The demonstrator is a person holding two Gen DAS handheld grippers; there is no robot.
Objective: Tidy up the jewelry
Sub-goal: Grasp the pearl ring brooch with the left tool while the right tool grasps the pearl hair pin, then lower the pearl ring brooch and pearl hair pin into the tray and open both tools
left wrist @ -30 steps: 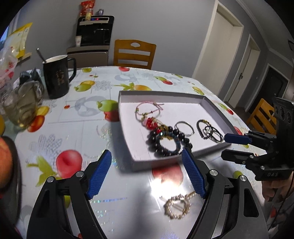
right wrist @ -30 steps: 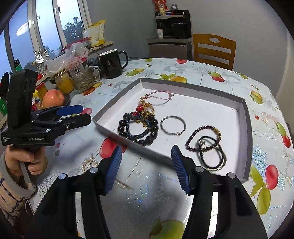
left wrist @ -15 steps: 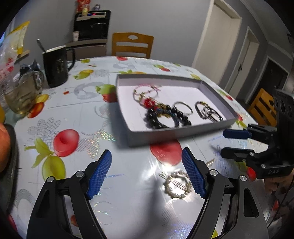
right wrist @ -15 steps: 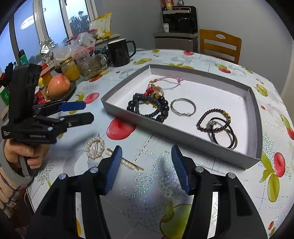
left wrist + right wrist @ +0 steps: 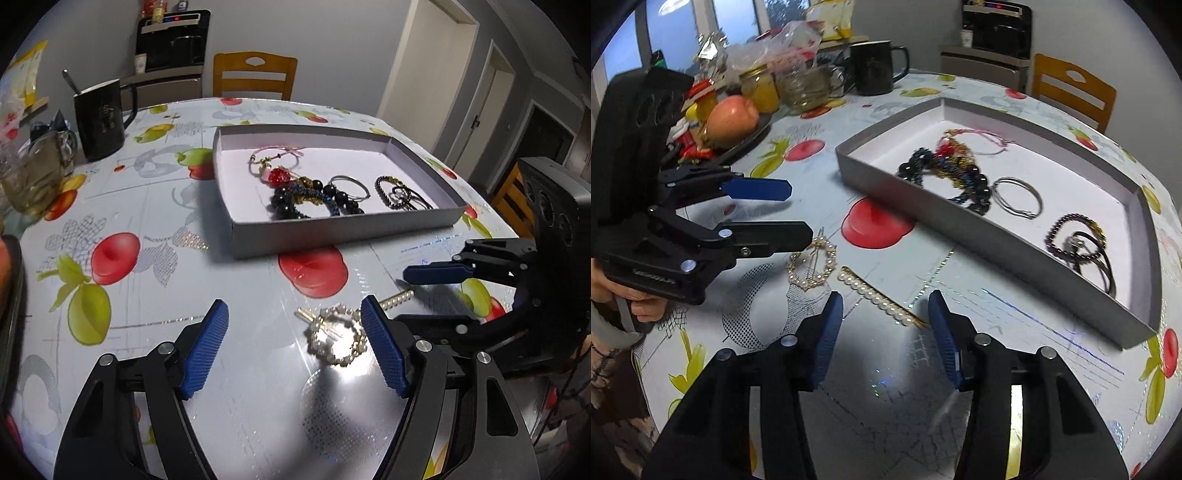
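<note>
The left gripper [image 5: 790, 212] hung with its fingers apart, empty, just over the round pearl hair clip [image 5: 813, 264]. Beside that clip lay the straight pearl hairpin [image 5: 881, 301], in front of the right gripper [image 5: 886, 332], also spread and empty. Both pearly pieces lay loose on the tablecloth [image 5: 923, 266], outside the grey tray [image 5: 997, 243] of bracelets. Picking them up seemed next: lower, then pinch the thin rim.

Both hand-held grippers have drawn back from the tray [image 5: 332, 225] toward the pearl hairpins [image 5: 812, 264].
</note>
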